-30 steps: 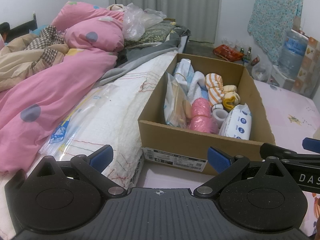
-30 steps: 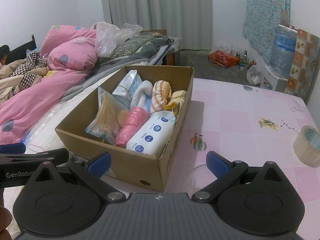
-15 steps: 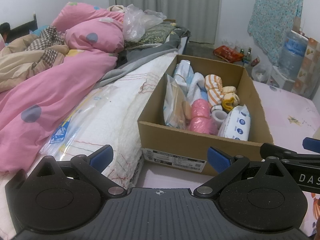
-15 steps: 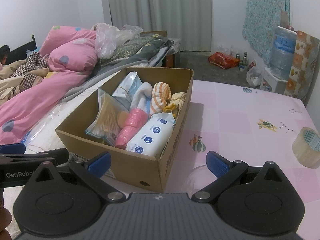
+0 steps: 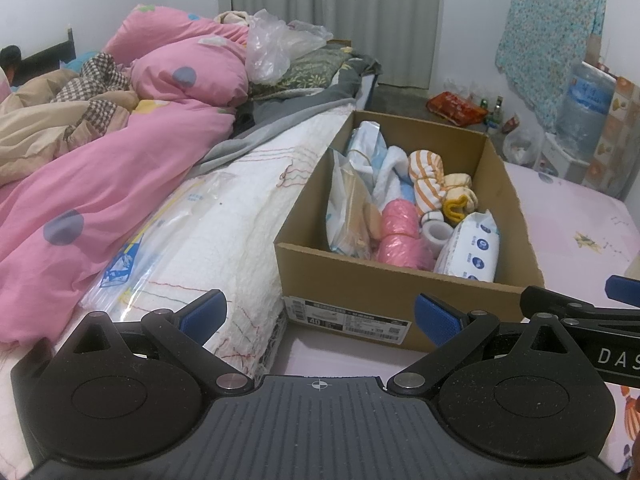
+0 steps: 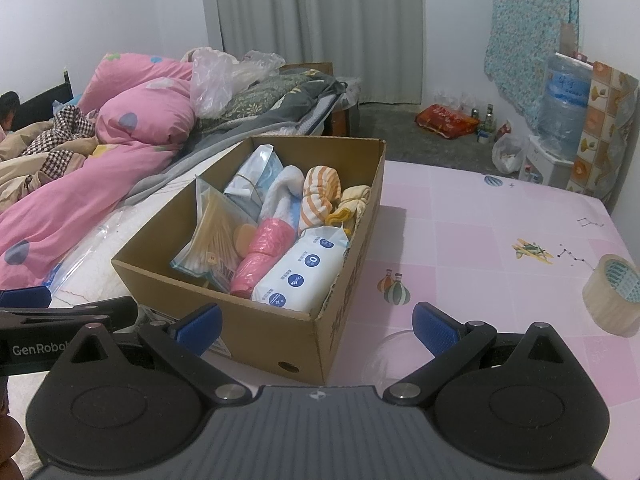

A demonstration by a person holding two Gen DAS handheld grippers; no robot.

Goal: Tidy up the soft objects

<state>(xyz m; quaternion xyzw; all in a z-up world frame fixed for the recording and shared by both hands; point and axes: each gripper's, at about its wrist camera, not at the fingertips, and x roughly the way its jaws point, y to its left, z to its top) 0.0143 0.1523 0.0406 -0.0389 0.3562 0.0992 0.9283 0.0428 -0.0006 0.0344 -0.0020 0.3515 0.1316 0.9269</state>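
A cardboard box (image 5: 384,280) (image 6: 280,332) sits on the pink-checked sheet beside the bed. It holds a wet-wipes pack (image 5: 472,246) (image 6: 304,268), pink rolls (image 5: 398,236) (image 6: 264,250), an orange-striped rolled cloth (image 5: 428,176) (image 6: 320,196), a yellow cloth (image 6: 354,200), a white-blue towel (image 6: 282,192), a bag of cotton swabs (image 6: 212,240) and a small tape roll (image 5: 436,232). My left gripper (image 5: 320,314) is open and empty in front of the box. My right gripper (image 6: 316,324) is open and empty at the box's near right corner.
A pink duvet (image 5: 100,184) and a white quilt in a clear bag (image 5: 208,248) lie left of the box. A roll of clear tape (image 6: 612,294) lies on the sheet at right. A water bottle (image 6: 564,104) stands by the far wall.
Both grippers have drawn back slightly from the box. Both stay open and empty; the box contents have not moved.
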